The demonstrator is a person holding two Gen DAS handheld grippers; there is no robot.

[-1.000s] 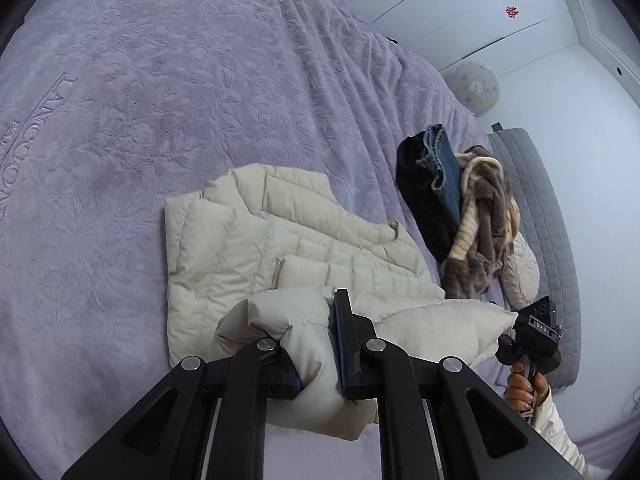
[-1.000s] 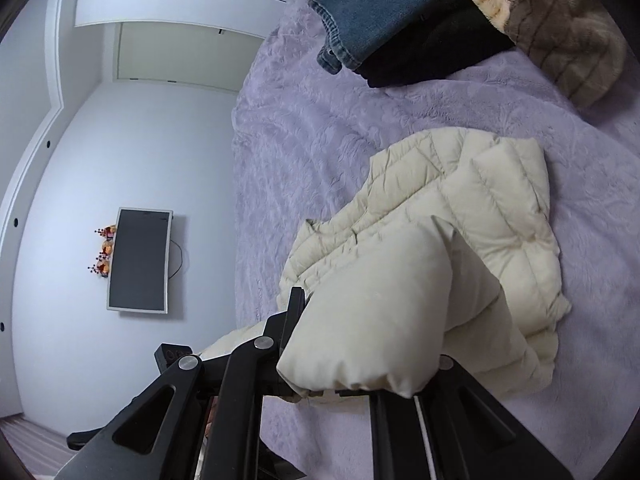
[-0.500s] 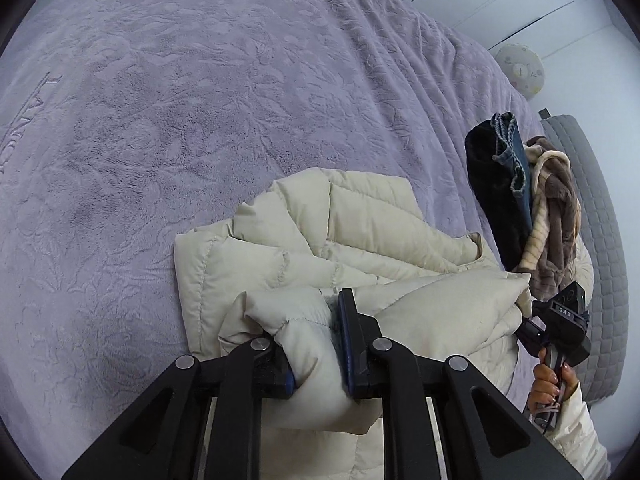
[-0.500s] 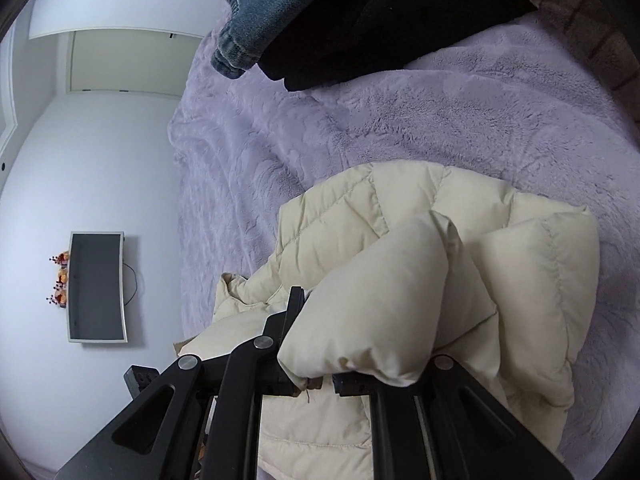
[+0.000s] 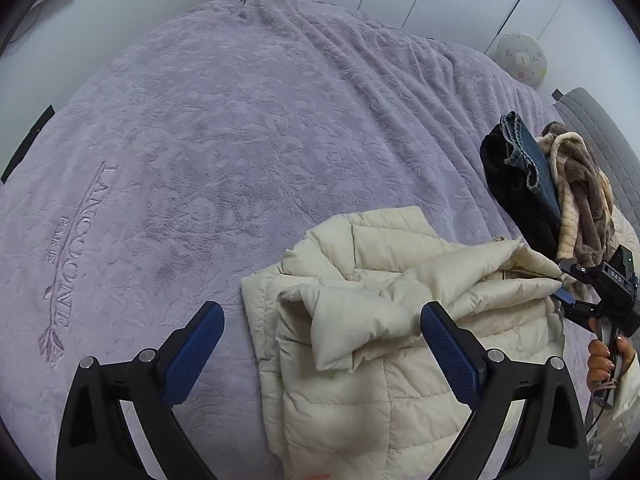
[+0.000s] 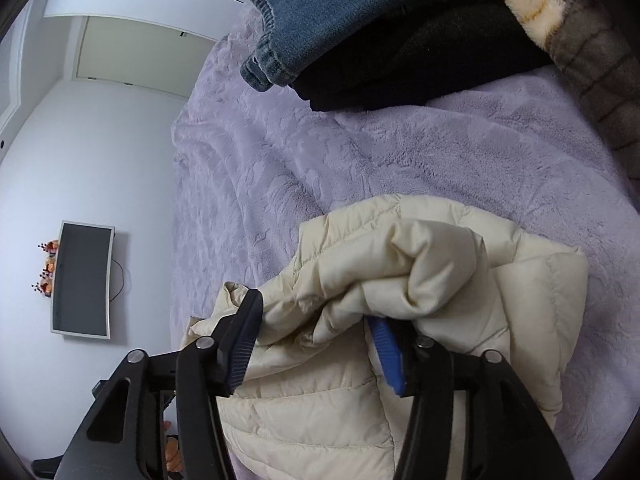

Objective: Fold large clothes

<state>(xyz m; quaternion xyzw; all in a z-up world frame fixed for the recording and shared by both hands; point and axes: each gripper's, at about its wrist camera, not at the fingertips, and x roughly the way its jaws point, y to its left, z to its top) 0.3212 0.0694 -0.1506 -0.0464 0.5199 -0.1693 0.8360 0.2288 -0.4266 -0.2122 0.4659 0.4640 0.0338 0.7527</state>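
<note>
Left gripper (image 5: 322,330): jaws just sprung wide, holding nothing, cream puffer jacket (image 5: 400,320) lying released ahead. Right gripper (image 6: 318,342): jaws opening, padded fold loosely between them. Risk: springy filling could unroll the unpinned fold.

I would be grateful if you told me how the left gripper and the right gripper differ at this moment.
The left gripper has just opened its jaws very wide, and its blue pads stand clear of the cream puffer jacket. The right gripper has just been opening too, but less far, and a bunched fold of jacket lies between its jaws, against the pads. Both have black arms and blue pads and point down at the jacket.
</note>
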